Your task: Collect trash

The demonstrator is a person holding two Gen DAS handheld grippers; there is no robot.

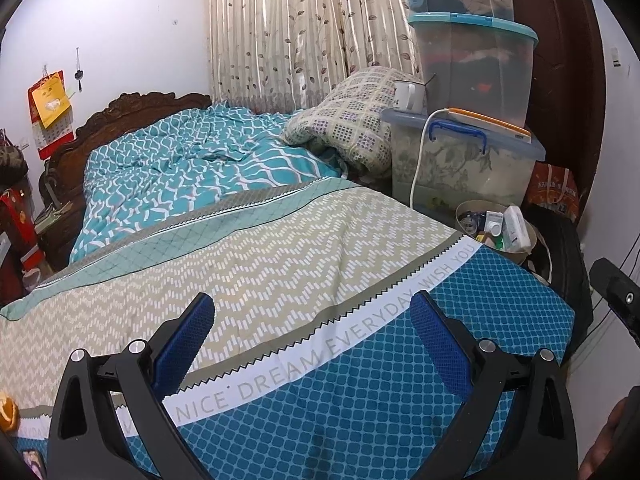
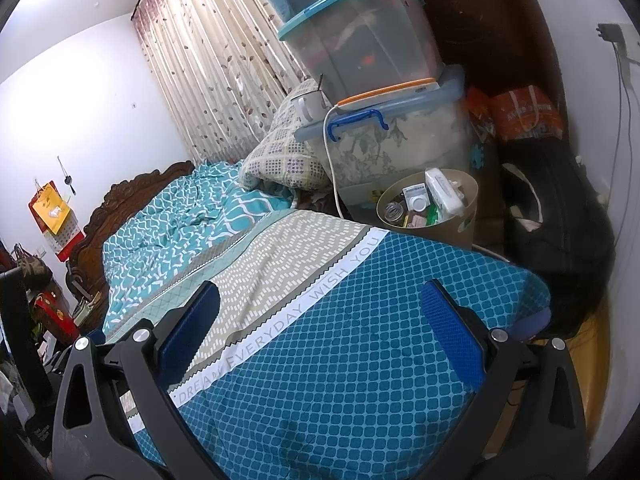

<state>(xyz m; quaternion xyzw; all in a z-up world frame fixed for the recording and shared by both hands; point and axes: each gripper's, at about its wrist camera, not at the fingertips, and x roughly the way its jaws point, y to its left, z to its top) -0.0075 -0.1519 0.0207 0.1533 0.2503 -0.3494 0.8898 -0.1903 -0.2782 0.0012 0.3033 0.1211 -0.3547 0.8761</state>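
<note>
A tan waste bin (image 1: 520, 254) stands off the bed's far right corner, filled with packets, a jar and a white tissue pack; it also shows in the right wrist view (image 2: 468, 216). An orange peel (image 1: 8, 410) lies on the bed at the left edge of the left wrist view. My left gripper (image 1: 312, 320) is open and empty above the patterned bedspread (image 1: 280, 248). My right gripper (image 2: 320, 308) is open and empty above the blue part of the bedspread (image 2: 340, 360), short of the bin.
Stacked clear storage boxes (image 1: 472, 60) stand beyond the bin, with a white mug (image 1: 408, 96) and a white cable (image 1: 418, 160). A folded quilt (image 1: 352, 128), curtain, carved headboard (image 1: 132, 112) and black bag (image 2: 560, 232) surround the bed.
</note>
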